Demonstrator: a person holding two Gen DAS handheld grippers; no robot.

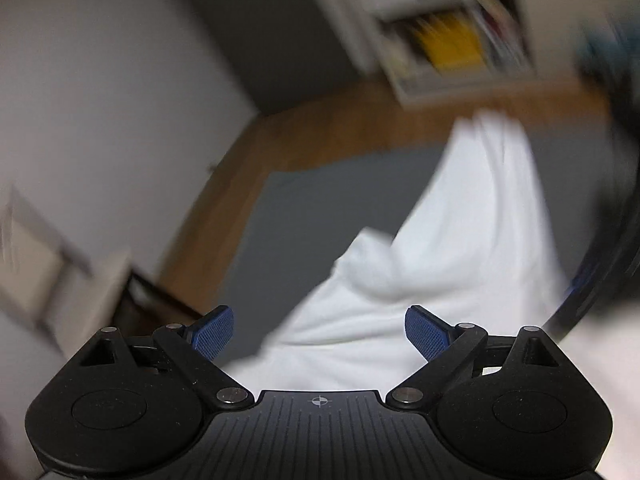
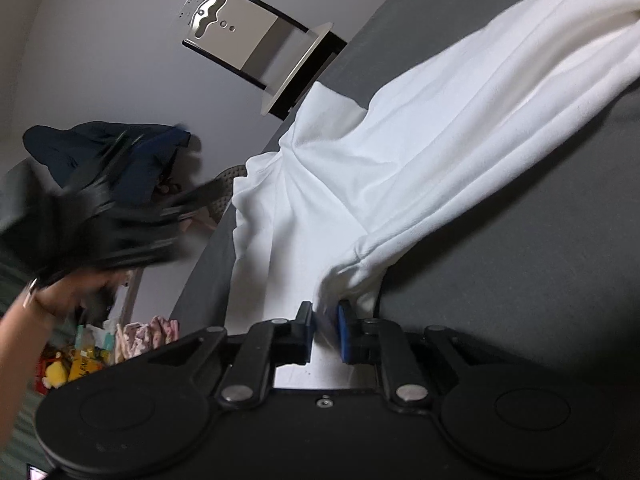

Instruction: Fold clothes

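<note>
— How far along is the folding?

— Barely begun, I am judging. The white garment is lying on the grey mat that covers the table, bunched and creased rather than squared up. I am seeing no neat fold yet; flattening and all the folds are still waiting.

— What are your fingers doing?

— My right gripper is pinching a gathered edge of the cloth, the two blue pads nearly together with fabric between them. My left gripper is hanging released, its fingers spread wide over the near part of the cloth and clamping nothing.

— Which way is it running?

— In the right wrist view it is stretching as one long band from my pinch up toward the far upper right, so its long axis is pointing away from me along the mat. One flap is spilling over the left edge. I am not able to tell which end is the collar or the hem.
</note>
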